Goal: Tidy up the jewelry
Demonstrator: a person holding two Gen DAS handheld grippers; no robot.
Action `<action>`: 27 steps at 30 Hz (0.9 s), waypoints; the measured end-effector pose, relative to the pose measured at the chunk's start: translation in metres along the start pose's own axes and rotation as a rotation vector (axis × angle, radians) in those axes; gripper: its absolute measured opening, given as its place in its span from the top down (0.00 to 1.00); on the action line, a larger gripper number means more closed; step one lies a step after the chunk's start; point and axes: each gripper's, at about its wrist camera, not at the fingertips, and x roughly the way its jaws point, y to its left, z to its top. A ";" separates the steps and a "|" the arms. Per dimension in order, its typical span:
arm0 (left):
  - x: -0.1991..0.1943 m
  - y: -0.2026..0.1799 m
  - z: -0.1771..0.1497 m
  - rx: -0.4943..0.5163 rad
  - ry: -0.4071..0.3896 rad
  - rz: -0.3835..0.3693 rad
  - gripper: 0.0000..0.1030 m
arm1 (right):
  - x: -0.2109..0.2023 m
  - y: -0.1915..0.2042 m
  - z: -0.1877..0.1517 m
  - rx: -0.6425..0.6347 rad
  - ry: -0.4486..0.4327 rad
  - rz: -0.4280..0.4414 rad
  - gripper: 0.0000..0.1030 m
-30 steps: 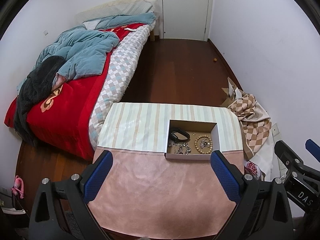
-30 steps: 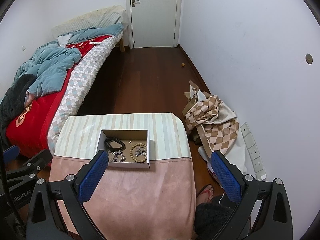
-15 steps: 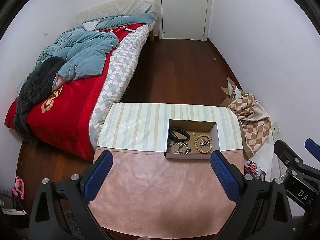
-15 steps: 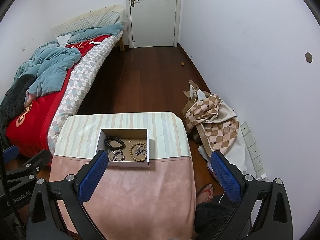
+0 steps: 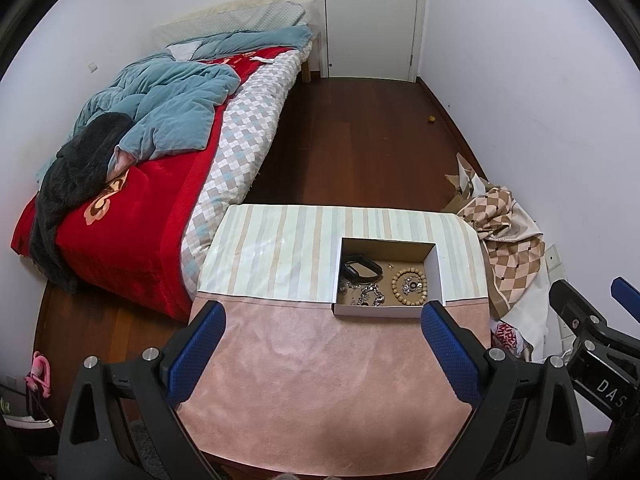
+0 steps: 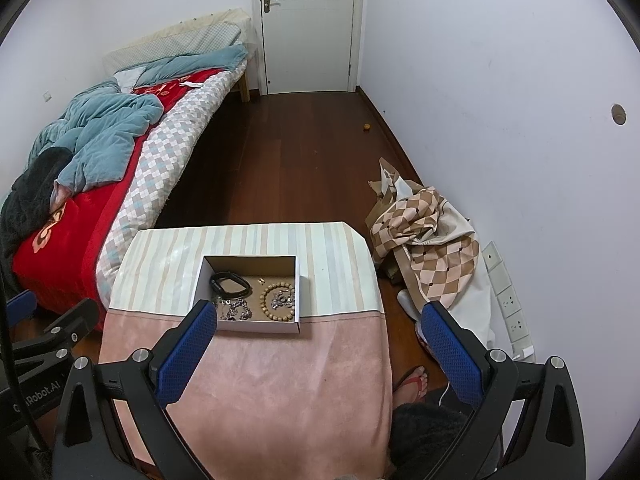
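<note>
Counter (image 5: 320, 380) with the box (image 5: 386, 312) as landmark; box sits where the striped cloth meets the pink, open top; all jewelry visible lies inside it, none seen on the cloth around it. In the box: black band (image 5: 362, 268) at the far left; silver chain (image 5: 364, 294) at the near left, just beside the band; bead bracelet (image 5: 409, 286) at the right with small metal bits in its ring; tiny piece (image 6: 261, 280) at the far wall, too small to name. Left tongs (image 5: 322, 354) spread wide, holding nothing, well short of the box; right tongs (image 6: 316, 346) likewise, nothing between the pads, left pad overlapping the box's near-left corner in view. Step: ambiguous; fits either loose pieces waiting to be sorted, or pieces gathered in and done; no move called. Views: left shows right tongs' frame right of the box; right shows a sandalled foot (image 6: 412, 380) near-right of the box, plus wall sockets.
</note>
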 end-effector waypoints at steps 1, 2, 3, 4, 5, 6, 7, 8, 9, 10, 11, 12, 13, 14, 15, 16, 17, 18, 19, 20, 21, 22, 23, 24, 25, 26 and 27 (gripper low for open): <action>0.000 0.001 0.000 0.000 0.000 0.002 0.03 | 0.000 0.000 0.001 -0.002 -0.001 -0.003 0.00; 0.000 0.001 0.000 0.000 -0.001 0.003 0.03 | 0.000 -0.001 0.001 -0.001 0.000 -0.002 0.00; 0.000 0.001 0.000 0.000 -0.001 0.002 0.03 | 0.000 0.000 0.000 0.000 0.000 0.001 0.00; 0.000 0.000 0.000 0.002 0.000 0.002 0.03 | 0.000 0.000 0.000 -0.001 0.000 -0.001 0.00; 0.000 0.001 0.000 0.002 0.000 0.003 0.03 | 0.001 -0.001 0.001 -0.001 0.000 -0.001 0.00; 0.000 0.000 0.000 0.002 -0.001 0.001 0.03 | 0.000 0.000 0.000 -0.001 0.001 0.001 0.00; -0.001 0.001 0.000 0.002 -0.001 -0.001 0.03 | 0.000 -0.001 0.000 0.000 0.001 0.002 0.00; 0.000 0.001 0.000 0.001 -0.001 0.000 0.03 | 0.000 -0.001 0.001 0.000 -0.001 -0.002 0.00; 0.000 0.000 0.000 0.001 -0.001 0.003 0.03 | 0.000 -0.001 0.001 -0.001 -0.001 -0.001 0.00; 0.000 0.001 0.000 0.001 -0.002 0.001 0.03 | 0.000 -0.001 0.000 0.000 0.000 0.001 0.00; 0.000 0.001 0.000 0.001 -0.002 0.001 0.03 | 0.000 -0.001 0.001 0.001 0.000 0.000 0.00; 0.000 0.000 0.000 0.002 -0.002 0.003 0.03 | 0.000 -0.001 0.001 0.000 -0.001 -0.001 0.00; -0.001 -0.001 0.000 0.004 -0.003 0.003 0.03 | 0.000 -0.001 0.000 0.001 -0.001 0.000 0.00; -0.001 -0.001 0.000 0.005 -0.003 0.003 0.03 | 0.000 -0.001 0.000 0.000 0.000 0.001 0.00; -0.002 -0.002 0.000 0.005 -0.003 0.003 0.03 | 0.000 0.000 0.000 0.001 0.001 0.001 0.00; -0.002 -0.001 0.000 0.006 -0.004 0.003 0.03 | 0.000 0.000 -0.001 0.000 0.000 0.000 0.00; -0.002 -0.001 -0.001 0.006 -0.004 0.003 0.03 | 0.000 0.000 0.000 0.000 0.001 0.000 0.00; -0.002 -0.002 0.000 0.005 -0.003 0.003 0.03 | 0.000 0.000 -0.001 0.000 0.002 0.002 0.00; -0.002 -0.001 0.000 0.005 -0.002 0.004 0.03 | 0.000 0.000 -0.001 0.001 0.002 0.003 0.00; -0.002 -0.001 0.000 0.004 -0.002 0.004 0.03 | 0.000 0.000 0.000 0.001 0.002 0.002 0.00; -0.002 -0.002 0.000 0.003 -0.003 0.003 0.03 | 0.000 0.000 -0.001 0.001 0.002 0.002 0.00; -0.002 -0.001 0.000 0.003 -0.003 0.003 0.03 | 0.000 -0.001 0.000 0.001 0.003 0.004 0.00; -0.002 -0.001 0.000 0.004 -0.004 0.004 0.03 | 0.000 0.000 -0.001 0.001 0.004 0.003 0.00; -0.001 -0.002 0.000 0.005 -0.004 0.004 0.03 | 0.000 0.000 -0.002 0.001 0.004 0.004 0.00; -0.002 -0.001 0.000 0.004 -0.005 0.004 0.03 | 0.000 0.000 -0.001 0.002 0.005 0.004 0.00; -0.002 -0.001 0.000 0.004 -0.005 0.003 0.03 | 0.000 0.000 -0.002 0.002 0.005 0.004 0.00; -0.002 -0.002 0.000 0.005 -0.005 0.003 0.03 | 0.000 0.001 -0.002 0.002 0.005 0.004 0.00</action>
